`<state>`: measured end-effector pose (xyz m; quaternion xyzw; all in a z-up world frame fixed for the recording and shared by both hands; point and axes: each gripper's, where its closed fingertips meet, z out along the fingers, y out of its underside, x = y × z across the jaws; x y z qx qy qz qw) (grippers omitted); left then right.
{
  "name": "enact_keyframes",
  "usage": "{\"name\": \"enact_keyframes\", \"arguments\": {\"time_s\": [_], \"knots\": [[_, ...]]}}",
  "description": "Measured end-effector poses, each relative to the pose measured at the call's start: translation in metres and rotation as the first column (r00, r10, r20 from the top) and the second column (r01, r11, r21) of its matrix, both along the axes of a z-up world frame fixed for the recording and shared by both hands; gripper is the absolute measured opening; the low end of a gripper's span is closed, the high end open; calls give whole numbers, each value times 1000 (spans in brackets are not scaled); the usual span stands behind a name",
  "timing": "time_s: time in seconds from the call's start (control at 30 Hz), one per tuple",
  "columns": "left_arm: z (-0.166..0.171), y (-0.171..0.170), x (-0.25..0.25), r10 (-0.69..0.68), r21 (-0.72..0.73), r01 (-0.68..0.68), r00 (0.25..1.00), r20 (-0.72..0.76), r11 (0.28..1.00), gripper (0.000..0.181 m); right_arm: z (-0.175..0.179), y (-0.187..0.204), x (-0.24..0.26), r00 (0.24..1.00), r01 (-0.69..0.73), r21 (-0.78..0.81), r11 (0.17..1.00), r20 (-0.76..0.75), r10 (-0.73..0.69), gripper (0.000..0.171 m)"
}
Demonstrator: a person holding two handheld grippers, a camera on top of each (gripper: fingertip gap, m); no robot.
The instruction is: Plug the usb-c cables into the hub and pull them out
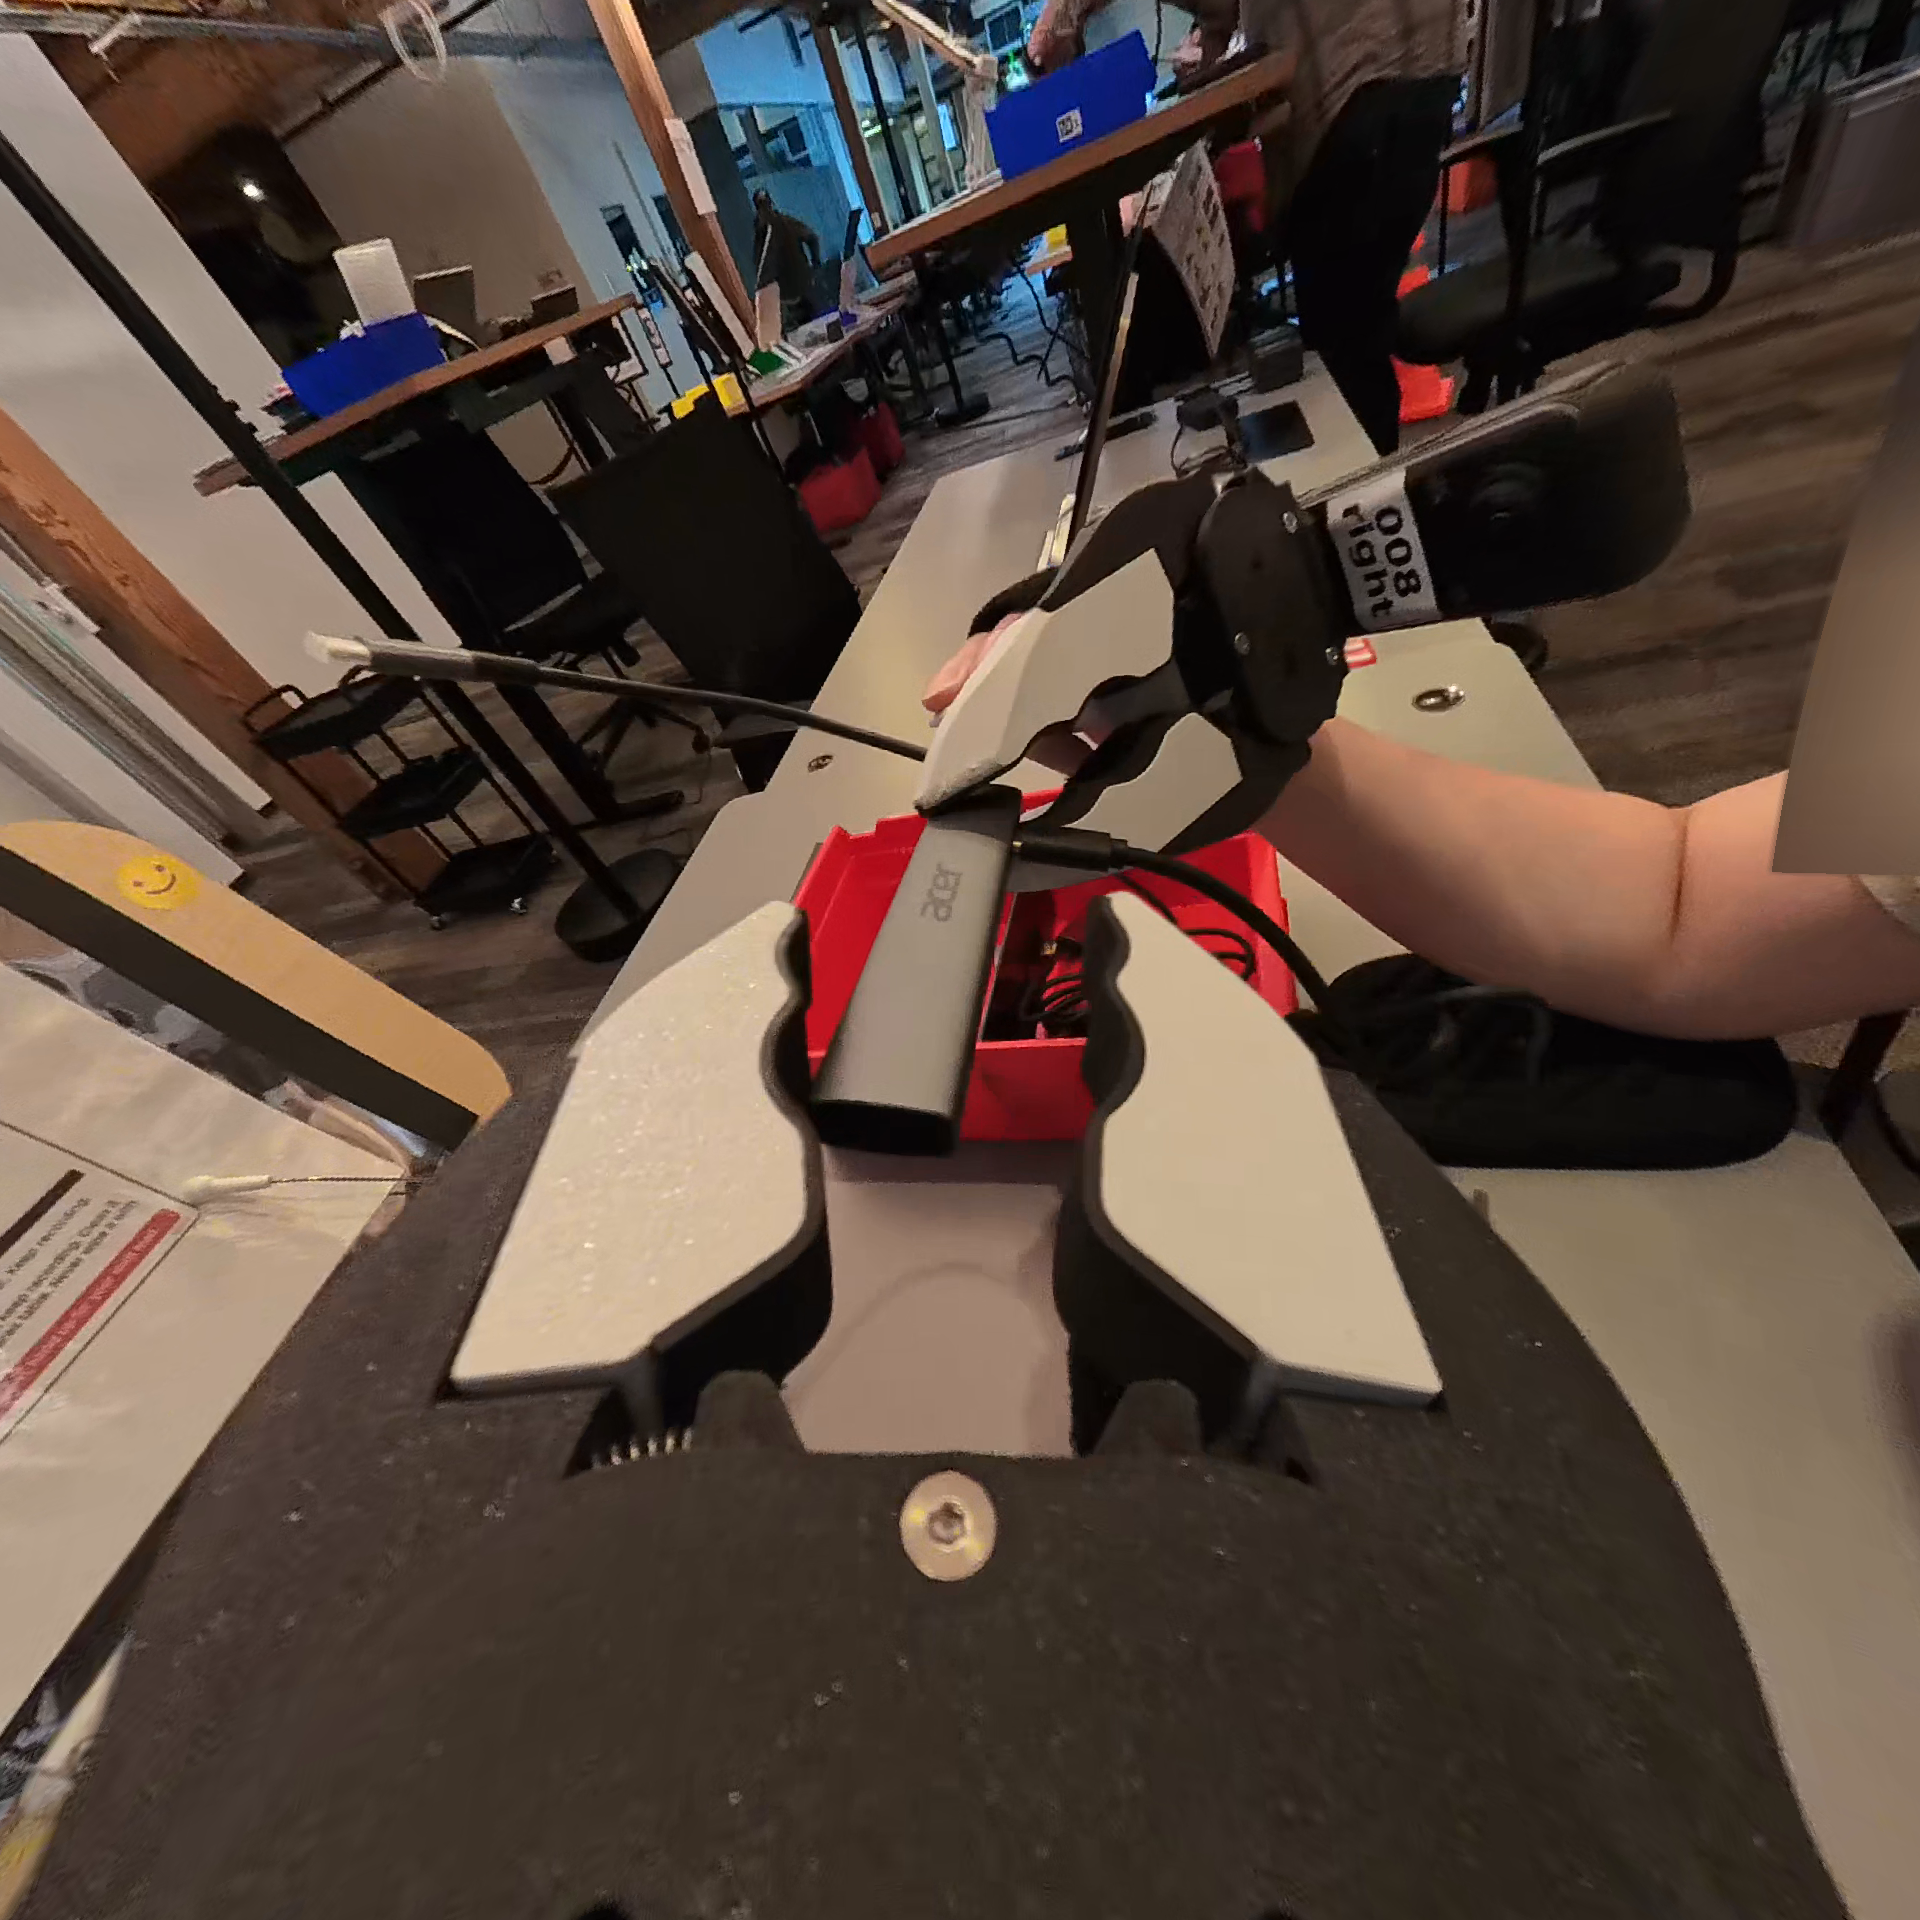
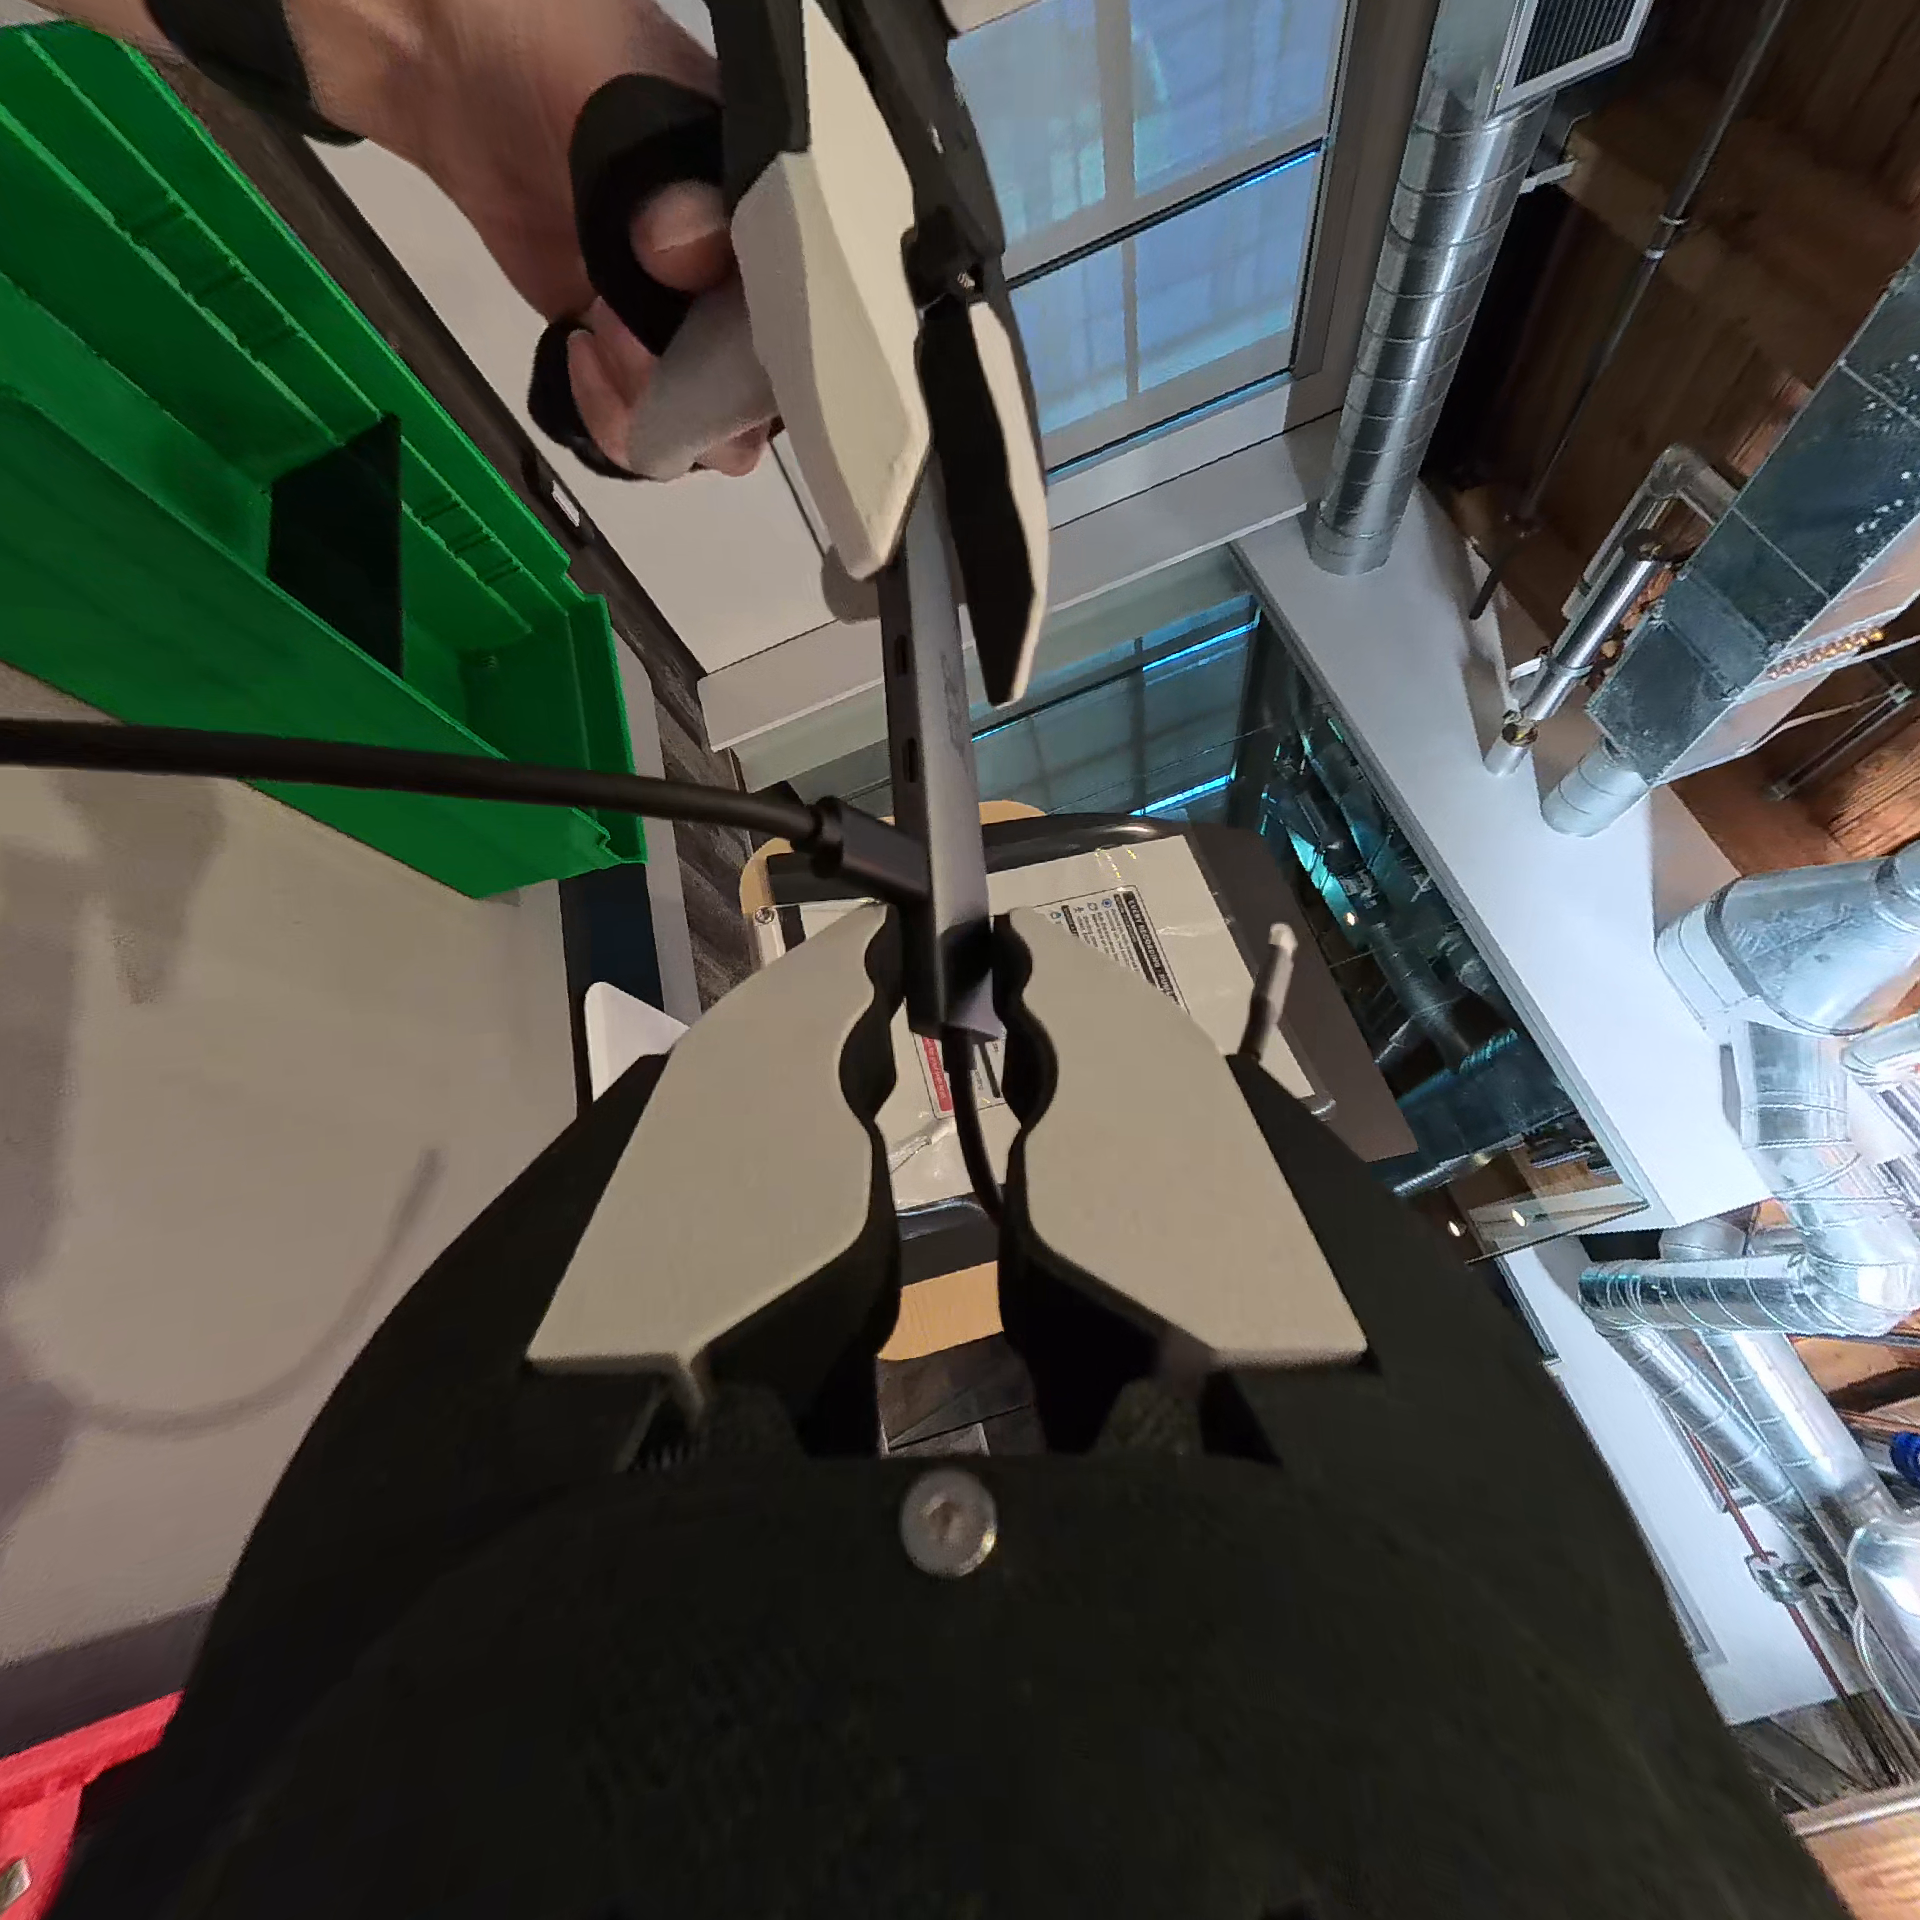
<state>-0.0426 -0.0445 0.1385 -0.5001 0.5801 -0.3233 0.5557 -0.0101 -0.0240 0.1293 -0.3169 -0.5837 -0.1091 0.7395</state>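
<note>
A dark grey hub (image 1: pixel 914 966) is held in the air over a red bin (image 1: pixel 1039 1081). My right gripper (image 2: pixel 948 935) is shut on the hub's far end (image 2: pixel 961 966); it also shows in the left wrist view (image 1: pixel 966 779). My left gripper (image 1: pixel 945 914) is open, its fingers either side of the hub's near end, and it shows in the right wrist view (image 2: pixel 935 613). A black USB-C cable (image 1: pixel 1070 847) is plugged into the hub's side (image 2: pixel 852 842). The hub's own lead (image 1: pixel 623 681) sticks out to the left and ends in a silver plug (image 1: pixel 332 649).
The red bin stands on a grey table (image 1: pixel 1662 1299) and holds more black cable. A black coil of cable (image 1: pixel 1455 1029) lies beside it, under a person's forearm (image 1: pixel 1558 914). A green bin (image 2: pixel 260 520) is to the side. Desks and chairs stand behind.
</note>
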Motion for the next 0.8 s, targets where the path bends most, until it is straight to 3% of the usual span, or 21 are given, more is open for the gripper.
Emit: {"name": "enact_keyframes", "arguments": {"time_s": [0.8], "knots": [[-20, 6, 4, -40, -76, 43, 998, 46, 996, 34, -7, -4, -10, 999, -18, 58, 998, 50, 15, 16]]}}
